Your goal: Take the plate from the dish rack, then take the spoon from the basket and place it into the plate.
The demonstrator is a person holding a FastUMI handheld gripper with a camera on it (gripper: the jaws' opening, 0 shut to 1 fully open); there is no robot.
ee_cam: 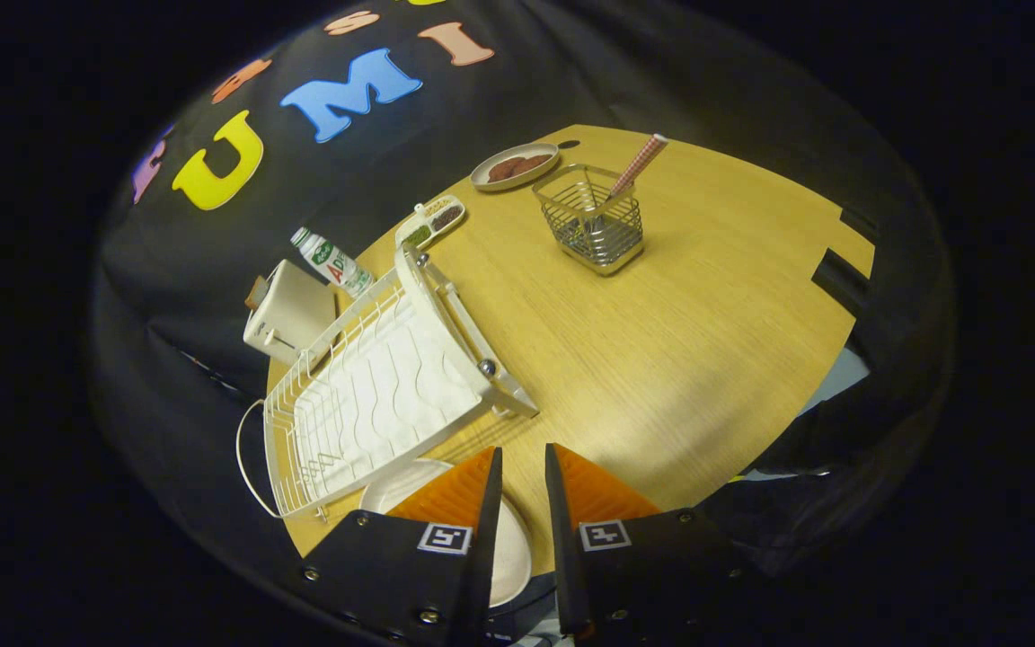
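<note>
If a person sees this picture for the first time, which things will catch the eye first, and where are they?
The white dish rack draws the eye first, standing empty just ahead of the gripper. A white plate lies on the wooden table under the gripper, whose jaws stand slightly apart on nothing. Further beyond, a wire basket holds a spoon with a checked handle.

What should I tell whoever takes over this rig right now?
Tool: fingers slightly apart, holding nothing.
Plate: out of the dish rack, lying on the table under the fingers, beside the rack.
Spoon: standing in the wire basket, well beyond the fingers.
Done: plate taken out.
Left: fetch the spoon and lay it in the plate.
</note>
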